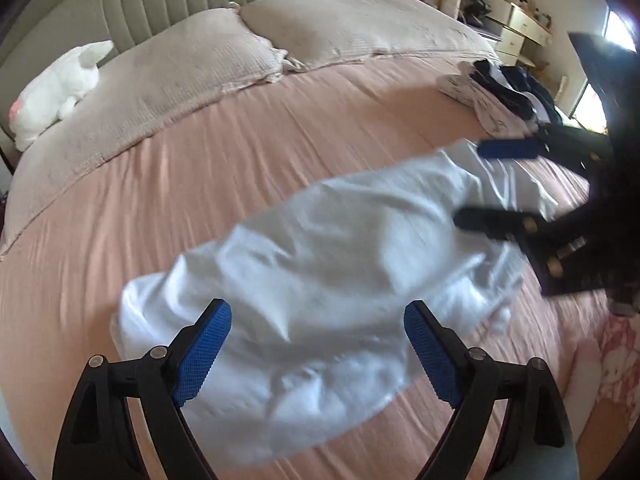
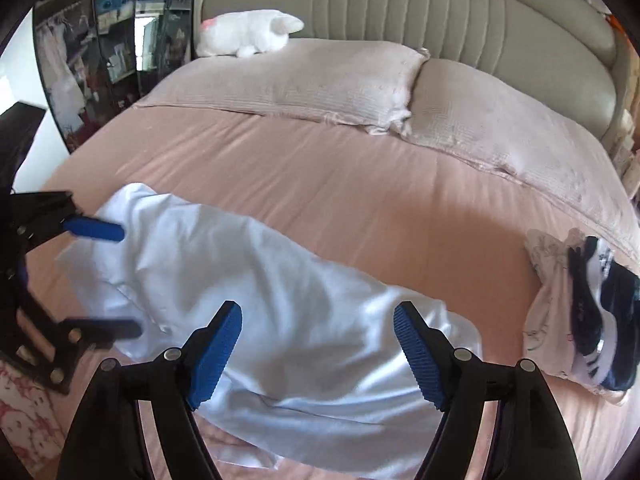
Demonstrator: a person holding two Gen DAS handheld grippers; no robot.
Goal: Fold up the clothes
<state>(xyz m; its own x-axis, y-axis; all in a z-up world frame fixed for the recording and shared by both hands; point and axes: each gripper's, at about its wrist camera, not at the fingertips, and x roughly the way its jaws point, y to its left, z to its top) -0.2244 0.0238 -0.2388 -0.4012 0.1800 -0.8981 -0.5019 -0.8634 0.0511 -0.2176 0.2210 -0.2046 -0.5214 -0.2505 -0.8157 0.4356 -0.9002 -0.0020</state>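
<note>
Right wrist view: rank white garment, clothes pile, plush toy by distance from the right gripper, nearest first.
1. white garment: directly under the open right gripper, spread across the pink bed cover.
2. clothes pile: off to the right, near the bed's edge.
3. plush toy: far end, on the left pillow against the headboard.
</note>
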